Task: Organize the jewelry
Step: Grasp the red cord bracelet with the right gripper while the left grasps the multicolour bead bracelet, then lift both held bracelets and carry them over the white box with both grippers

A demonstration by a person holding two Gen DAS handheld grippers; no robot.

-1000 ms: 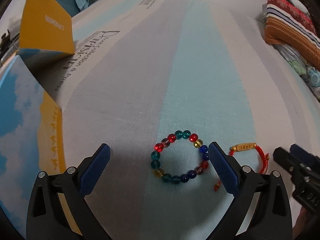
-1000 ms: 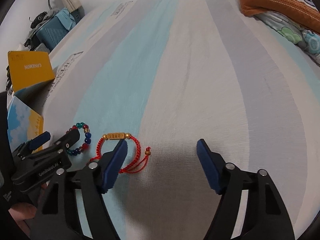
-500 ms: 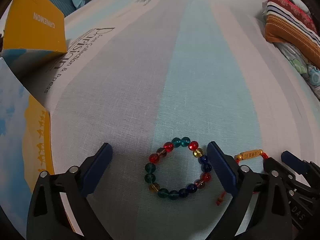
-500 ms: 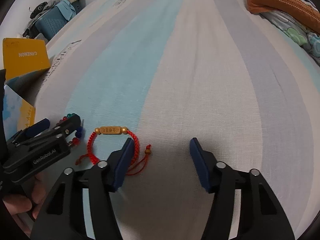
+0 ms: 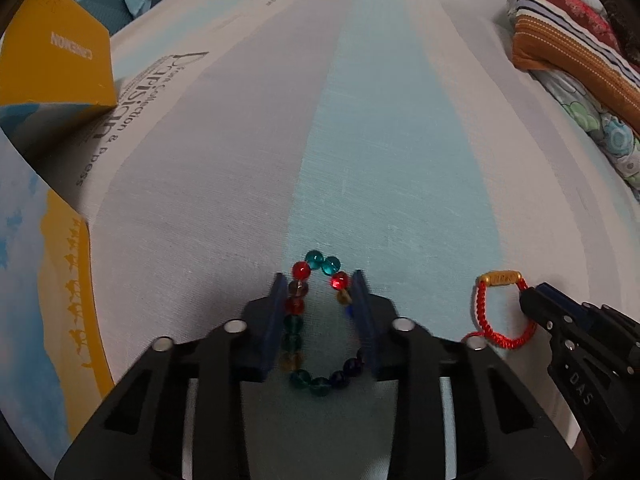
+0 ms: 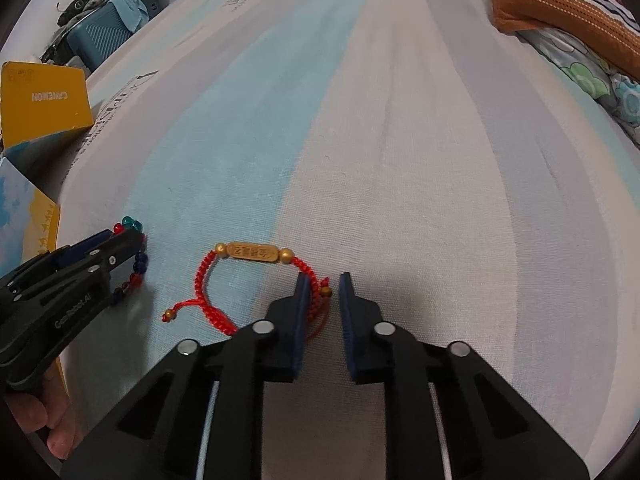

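Observation:
A bracelet of coloured glass beads [image 5: 298, 320] lies on the striped bedsheet. My left gripper [image 5: 319, 280] has closed on it: the jaws press both sides and squeeze the ring into a narrow oval. A red cord bracelet with a gold bar [image 6: 252, 253] lies to its right; it also shows in the left wrist view [image 5: 500, 280]. My right gripper [image 6: 323, 278] has narrowed around the cord's right side and its gold end bead [image 6: 326, 291], with a small gap still showing between the jaws. The left gripper [image 6: 116, 246] shows at the left of the right wrist view.
An open yellow and blue box [image 5: 52, 64] stands at the left, its blue and yellow side [image 5: 48, 280] close by the left gripper. Striped pillows and floral bedding [image 5: 576, 52] lie at the far right. A blue suitcase [image 6: 104, 36] stands beyond the bed.
Both grippers have closed in: the left from wide open onto the bead bracelet, squeezing it narrow; the right from wide open to a narrow gap around the red cord.

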